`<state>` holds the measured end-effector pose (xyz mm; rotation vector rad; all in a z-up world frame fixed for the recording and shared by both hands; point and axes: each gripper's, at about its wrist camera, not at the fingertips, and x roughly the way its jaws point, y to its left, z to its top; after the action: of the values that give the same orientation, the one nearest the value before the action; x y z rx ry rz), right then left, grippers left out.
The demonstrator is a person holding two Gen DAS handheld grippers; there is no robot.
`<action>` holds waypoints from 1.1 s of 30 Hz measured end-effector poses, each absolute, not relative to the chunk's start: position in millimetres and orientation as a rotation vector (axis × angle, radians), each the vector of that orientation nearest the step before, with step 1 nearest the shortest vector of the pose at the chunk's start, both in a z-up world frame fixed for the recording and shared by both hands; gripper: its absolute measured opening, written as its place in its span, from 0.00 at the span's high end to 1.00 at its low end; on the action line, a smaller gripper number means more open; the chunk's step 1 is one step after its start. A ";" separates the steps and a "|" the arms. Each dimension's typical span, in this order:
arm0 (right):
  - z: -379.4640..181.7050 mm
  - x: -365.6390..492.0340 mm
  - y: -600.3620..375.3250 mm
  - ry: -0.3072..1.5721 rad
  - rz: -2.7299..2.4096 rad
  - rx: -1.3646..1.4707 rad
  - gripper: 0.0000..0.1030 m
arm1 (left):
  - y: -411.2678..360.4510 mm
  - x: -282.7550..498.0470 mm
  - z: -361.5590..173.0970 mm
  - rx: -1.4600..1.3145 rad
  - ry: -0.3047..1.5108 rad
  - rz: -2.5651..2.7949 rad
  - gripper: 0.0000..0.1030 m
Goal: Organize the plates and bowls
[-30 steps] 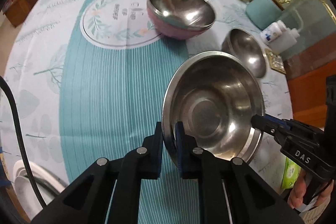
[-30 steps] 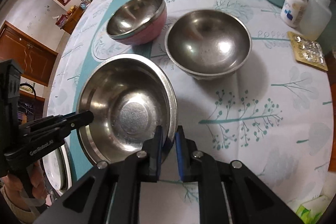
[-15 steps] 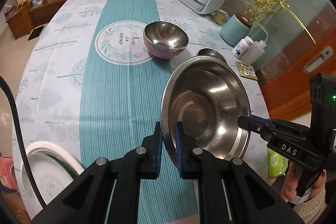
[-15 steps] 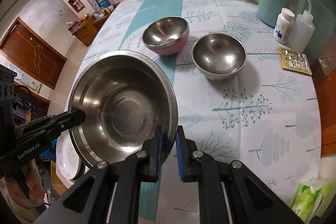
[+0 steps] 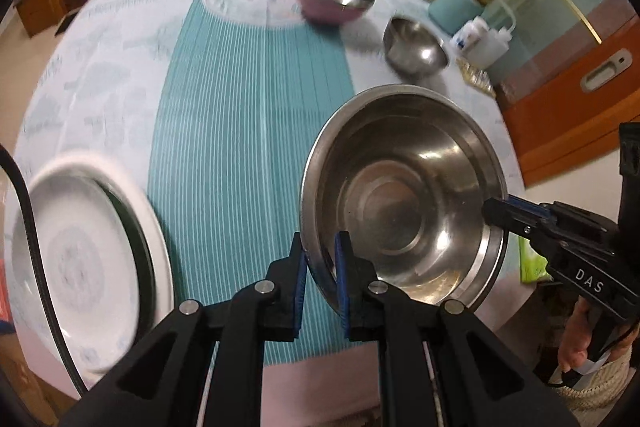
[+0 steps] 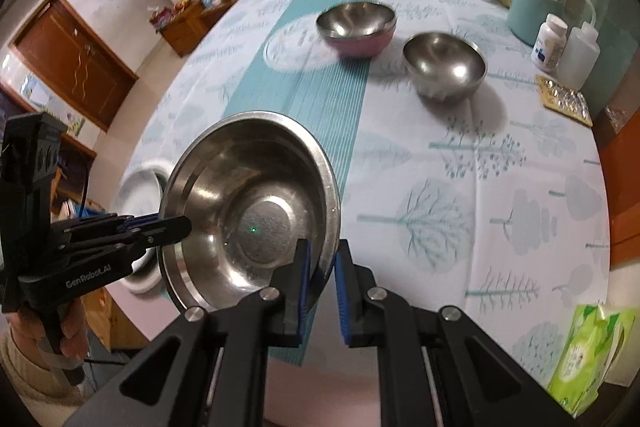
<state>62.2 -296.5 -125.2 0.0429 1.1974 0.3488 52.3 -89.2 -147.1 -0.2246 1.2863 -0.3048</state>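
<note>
Bench (image 6: 460,187) surface, covered in a pale tree-print cloth with a teal striped runner (image 5: 240,147) down its middle, fills most of both wrist views beyond the jaws. White plate (image 5: 80,259) sits at the near bench edge, off to the left of the left jaws; from the right wrist only a blurred sliver of it (image 6: 136,187) shows behind the held basin. Steel basin (image 5: 400,195), the largest of the metal vessels, hangs above the near bench edge, tilted so its inside faces both cameras. Left gripper (image 5: 320,267) has its jaws nearly shut on the basin's near left rim, blue pads either side of the thin wall. Right gripper (image 6: 322,267) has its jaws closed the same way on the opposite rim (image 6: 324,227), so each gripper shows in the other's view at the far side of the basin. Pink-sided bowl (image 6: 356,27) stands well beyond the jaws on the runner's round emblem, and a plain steel bowl (image 6: 444,67) stands just to its right on the pale cloth. Further right lie a white pill bottle (image 6: 552,43), a squeeze bottle (image 6: 578,51) and a blister pack (image 6: 564,99). Green tissue packet (image 6: 588,355) lies at the near bench edge, right of the right jaws.
</note>
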 end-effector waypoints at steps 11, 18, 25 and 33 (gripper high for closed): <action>-180.5 35.3 -299.3 1.357 0.326 0.023 0.87 | -110.7 21.9 -191.1 -0.111 1.392 -0.311 0.88; -191.7 32.1 -301.7 1.392 0.309 0.025 0.87 | -116.8 18.3 -204.1 -0.087 1.428 -0.318 0.87; -202.6 34.5 -303.6 1.423 0.289 0.031 0.87 | -123.3 20.9 -206.8 -0.077 1.440 -0.317 0.86; -204.8 34.7 -301.0 1.425 0.298 0.047 0.83 | -131.7 23.7 -204.6 -0.068 1.424 -0.321 0.65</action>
<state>34.7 -301.0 -204.8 0.0470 1.4248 0.2980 23.7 -131.7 -204.6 -0.0677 1.4235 -0.3212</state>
